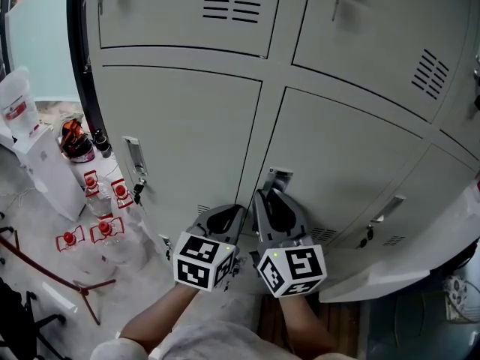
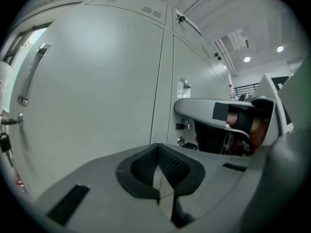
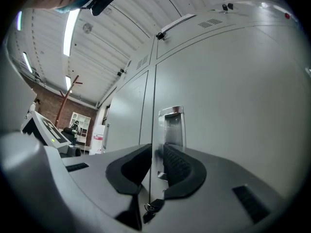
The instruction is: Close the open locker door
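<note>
A wall of pale grey lockers (image 1: 187, 133) fills the head view. The door in front of me (image 1: 337, 163) lies flush with its neighbours; its chrome handle (image 1: 277, 177) sits at its left edge. My right gripper (image 1: 271, 195) points at the lower end of that handle. In the right gripper view the handle (image 3: 171, 125) and the door seam show through the narrow gap of the right gripper (image 3: 157, 152), and the pads press on nothing. A key (image 3: 150, 208) hangs below. My left gripper (image 1: 229, 210) is beside it, facing the left door (image 2: 97, 91); the left gripper (image 2: 158, 149) is shut and empty.
A pale panel (image 1: 405, 265) juts out at the lower right; I cannot tell whether it is a door. Bottles with red caps (image 1: 97, 193), a white dispenser (image 1: 22, 118) and a red metal frame (image 1: 45, 268) stand on the floor at the left.
</note>
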